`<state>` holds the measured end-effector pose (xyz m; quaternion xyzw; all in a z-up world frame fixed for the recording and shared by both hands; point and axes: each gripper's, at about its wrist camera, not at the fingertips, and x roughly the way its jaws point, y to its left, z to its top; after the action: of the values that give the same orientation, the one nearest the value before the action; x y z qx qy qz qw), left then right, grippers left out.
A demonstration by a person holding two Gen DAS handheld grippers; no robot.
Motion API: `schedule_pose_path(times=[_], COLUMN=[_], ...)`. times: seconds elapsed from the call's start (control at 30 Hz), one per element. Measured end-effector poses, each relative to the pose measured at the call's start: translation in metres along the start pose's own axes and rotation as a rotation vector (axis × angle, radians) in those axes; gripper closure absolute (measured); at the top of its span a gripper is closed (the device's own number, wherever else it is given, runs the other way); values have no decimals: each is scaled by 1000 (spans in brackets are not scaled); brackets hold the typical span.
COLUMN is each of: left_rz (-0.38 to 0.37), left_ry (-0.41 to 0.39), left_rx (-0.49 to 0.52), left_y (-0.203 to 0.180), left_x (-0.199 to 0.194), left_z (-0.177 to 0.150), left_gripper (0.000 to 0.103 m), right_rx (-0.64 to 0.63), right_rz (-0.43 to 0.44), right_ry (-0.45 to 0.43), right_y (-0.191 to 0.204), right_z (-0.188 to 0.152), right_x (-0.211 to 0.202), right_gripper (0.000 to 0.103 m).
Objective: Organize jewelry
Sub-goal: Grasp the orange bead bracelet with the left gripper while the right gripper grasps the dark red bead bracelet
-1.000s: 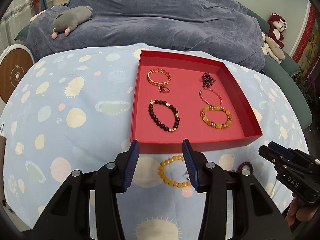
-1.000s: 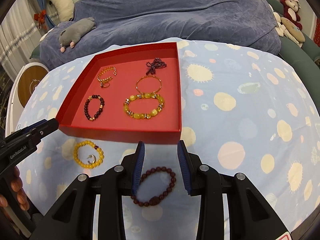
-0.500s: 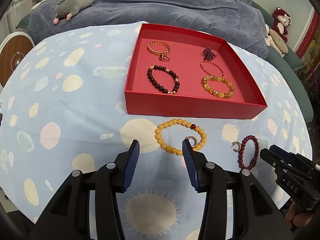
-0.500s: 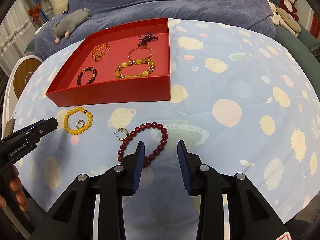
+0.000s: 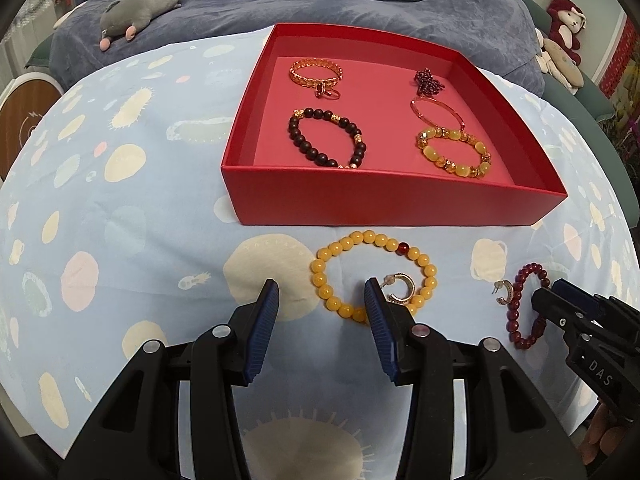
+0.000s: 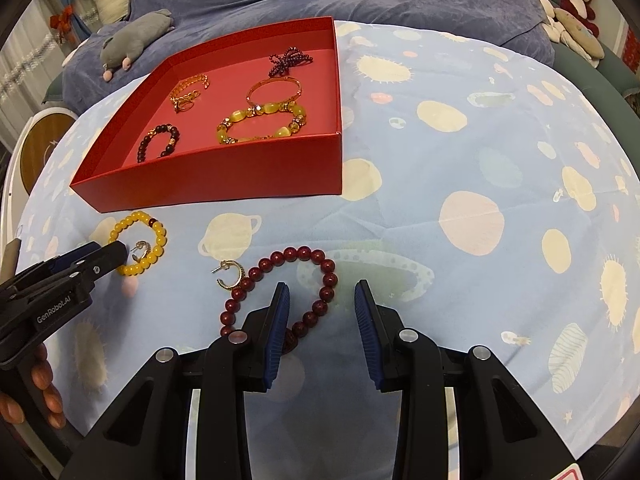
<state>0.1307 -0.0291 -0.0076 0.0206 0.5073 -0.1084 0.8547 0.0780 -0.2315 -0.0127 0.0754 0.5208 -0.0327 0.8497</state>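
Observation:
A red box (image 5: 384,204) (image 6: 224,178) on the blue cloth holds several bracelets. In front of it lies a yellow bead bracelet (image 5: 340,250) (image 6: 160,236) with a hoop earring (image 5: 402,290) (image 6: 142,250) inside its ring. A dark red bead bracelet (image 5: 516,320) (image 6: 316,308) lies to the right, with a second hoop earring (image 5: 504,292) (image 6: 232,276) beside it. My left gripper (image 5: 322,300) is open, its right finger over the yellow bracelet's near edge. My right gripper (image 6: 322,300) is open over the red bracelet's near right part.
A blue blanket with a grey plush toy (image 5: 136,6) lies behind the table. More plush toys (image 5: 562,44) sit at the far right. A round white and wooden object (image 6: 38,148) stands at the left. The table edge curves close below both grippers.
Both grippers have drawn back from the box and come lower over the cloth. The yellow and red bracelets now lie at the fingertips. Both grippers stay open.

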Motion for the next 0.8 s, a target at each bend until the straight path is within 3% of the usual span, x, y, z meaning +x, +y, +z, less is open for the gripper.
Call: schedule_pose_path(times=[0.07, 0.17, 0.27, 0.37, 0.53, 0.8], left_rz=[5, 2, -5, -27, -46, -88], left_ry=[-5, -12, -8, 2, 5, -3], left_rx=[5, 12, 30, 22, 18, -7], left_y=[-1, -2, -4, -2, -2, 0], left_x=[0, 0, 0, -1, -7, -29], left_z=[0, -1, -1, -1, -5, -9], left_gripper=[61, 74, 89, 96, 96, 96], right_rx=[-16, -18, -13, -14, -6, -3], right_rz=[-9, -12, -9, -1, 23, 46], right_ry=[-4, -7, -5, 3, 16, 0], right_y=[2, 3, 2, 1, -2, -1], right_z=[0, -1, -2, -2, -5, -12], right_x=[1, 1, 0, -1, -3, -22], right_gripper=[69, 70, 78, 86, 95, 95])
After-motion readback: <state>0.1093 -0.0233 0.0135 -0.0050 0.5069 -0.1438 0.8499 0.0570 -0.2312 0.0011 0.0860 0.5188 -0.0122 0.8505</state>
